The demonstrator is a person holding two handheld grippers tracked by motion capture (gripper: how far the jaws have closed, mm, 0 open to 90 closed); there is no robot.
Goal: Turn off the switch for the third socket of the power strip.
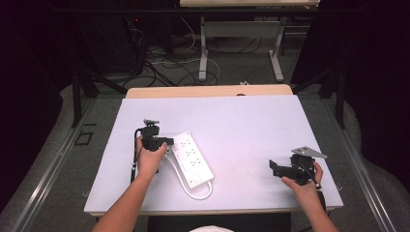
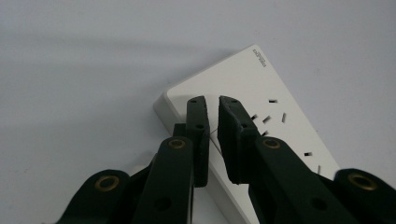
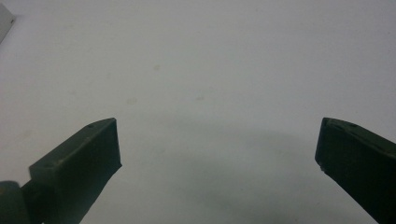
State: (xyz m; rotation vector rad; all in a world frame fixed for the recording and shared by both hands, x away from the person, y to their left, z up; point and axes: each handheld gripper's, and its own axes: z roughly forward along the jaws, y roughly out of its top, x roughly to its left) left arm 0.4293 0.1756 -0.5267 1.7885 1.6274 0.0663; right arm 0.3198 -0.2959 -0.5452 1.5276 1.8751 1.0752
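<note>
A white power strip (image 1: pixel 192 158) with several sockets lies slanted on the left half of the white table top (image 1: pixel 241 121). Its white cable (image 1: pixel 197 195) loops toward the front edge. My left gripper (image 1: pixel 166 141) hovers at the strip's far left end. In the left gripper view the jaws (image 2: pixel 212 100) are almost together over the edge of the power strip (image 2: pixel 280 88), with only a thin slit and nothing visible between them. My right gripper (image 1: pixel 273 167) is held at the front right, pointing left. Its jaws (image 3: pixel 217 128) stand wide open over bare table.
The table's wooden back edge (image 1: pixel 208 91) borders a floor with cables and another table's legs (image 1: pixel 203 53). Metal rails run along the floor on both sides. A corner of the power strip (image 3: pixel 4 21) peeks in at the upper left of the right gripper view.
</note>
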